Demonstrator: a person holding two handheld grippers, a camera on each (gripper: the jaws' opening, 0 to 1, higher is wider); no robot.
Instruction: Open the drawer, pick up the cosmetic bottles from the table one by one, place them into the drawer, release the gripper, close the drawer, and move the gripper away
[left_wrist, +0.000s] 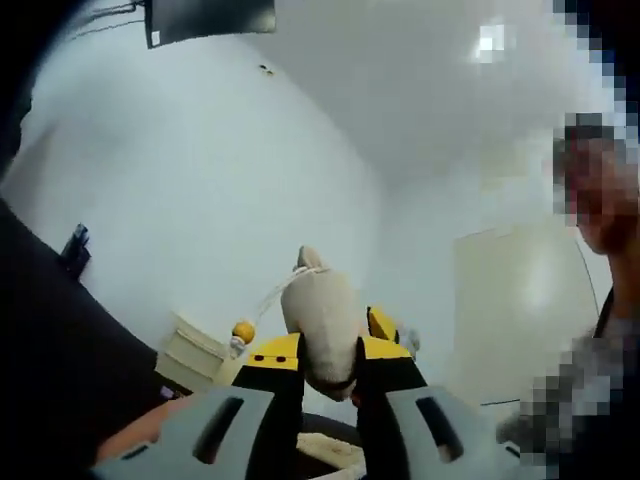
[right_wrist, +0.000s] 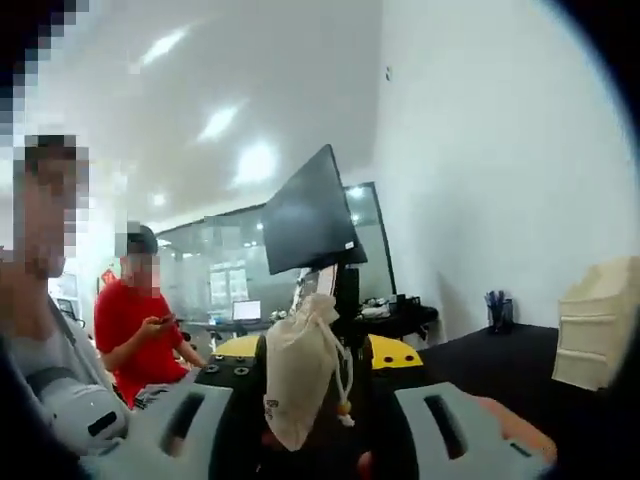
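My left gripper (left_wrist: 328, 375) is clamped on a small beige drawstring pouch (left_wrist: 320, 325), its yellow-tipped black jaws pressing the cloth from both sides while the gathered neck of the pouch points up toward a white wall (left_wrist: 200, 200). Behind it, in the left gripper view, a cream drawer unit (left_wrist: 192, 352) sits low on the dark table (left_wrist: 60, 350), with a small orange ball (left_wrist: 243, 331) just beside its top corner and a dark screen (left_wrist: 210, 18) high on the wall. My right gripper (right_wrist: 305, 385) also grips a beige drawstring pouch (right_wrist: 300, 375), held upright between its jaws with a cord and a small bead hanging down one side. In the right gripper view the cream drawer unit (right_wrist: 600, 320) stands at the far right on the dark table (right_wrist: 490, 365), a black monitor (right_wrist: 310, 215) rises behind the pouch, a cup of pens (right_wrist: 497, 310) stands near the wall, and a person in a red shirt (right_wrist: 135, 330) sits at the left. I cannot tell whether the drawer is open.
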